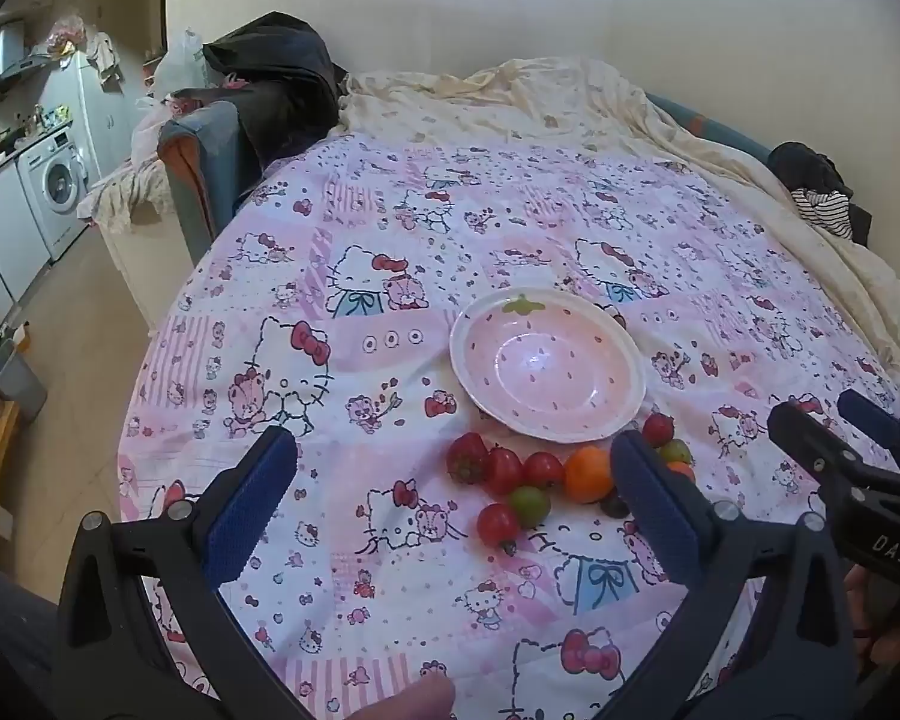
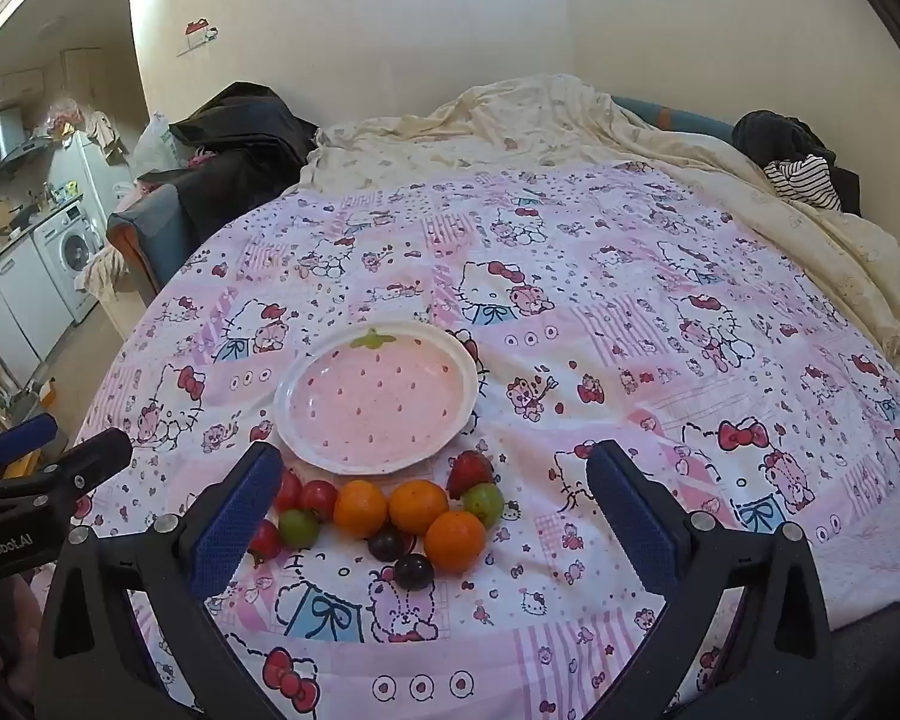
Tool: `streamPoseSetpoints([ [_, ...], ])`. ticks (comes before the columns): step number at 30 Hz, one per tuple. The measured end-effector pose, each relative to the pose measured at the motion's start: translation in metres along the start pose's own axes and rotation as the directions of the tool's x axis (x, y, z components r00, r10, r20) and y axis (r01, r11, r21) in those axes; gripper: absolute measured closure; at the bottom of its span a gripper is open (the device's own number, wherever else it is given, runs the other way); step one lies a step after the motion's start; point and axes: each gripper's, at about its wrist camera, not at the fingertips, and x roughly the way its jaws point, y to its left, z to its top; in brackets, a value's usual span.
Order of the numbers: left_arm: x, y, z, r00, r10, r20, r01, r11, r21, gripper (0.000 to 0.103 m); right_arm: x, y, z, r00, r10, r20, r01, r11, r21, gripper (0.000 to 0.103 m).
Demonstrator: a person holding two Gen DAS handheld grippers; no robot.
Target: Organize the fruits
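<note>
- Right wrist view: the right gripper (image 2: 432, 516) hovers with jaws spread wide and holding nothing, the fruit cluster lying on the patterned bedspread (image 2: 660, 330) between its fingers, just in front of the strawberry plate (image 2: 288, 402).
- Left wrist view: the left gripper (image 1: 453, 480) is likewise released above the same cluster; its right finger hides part of it.
- Counted left to right: three cherry tomatoes (image 2: 319, 497), two green grapes (image 2: 298, 527), three oranges (image 2: 360, 507), two dark grapes (image 2: 414, 570), one strawberry (image 2: 469, 473).
</note>
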Motion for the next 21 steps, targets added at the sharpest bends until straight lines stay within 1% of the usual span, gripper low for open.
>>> streamPoseSetpoints([
  [4,0.0040,0.0017,0.0037,1.000,-0.004,-0.020,0.003,1.000,-0.003,0.000,0.0001,-0.0007,0.0001,1.000,0.002,-0.002,-0.002,1.000,0.003,0.000],
  [7,0.0007,-0.0023,0.0033,1.000,0.007,-0.010,-0.007,1.000,-0.002,0.000,0.0001,-0.0011,0.0001,1.000,0.003,0.000,-0.003,1.000,0.003,0.000],
  [15,-0.0008,0.0044,0.0021,1.000,-0.008,-0.011,0.008,1.000,-0.003,0.000,0.0021,-0.0009,0.0012,1.000,-0.002,-0.010,0.002,1.000,0.001,0.000],
  [21,-0.0019,0.0005,0.0015,1.000,0.005,-0.002,-0.005,1.000,0.005,0.000,0.0035,-0.0025,-0.0020,1.000,-0.003,-0.011,0.003,1.000,0.006,0.000],
])
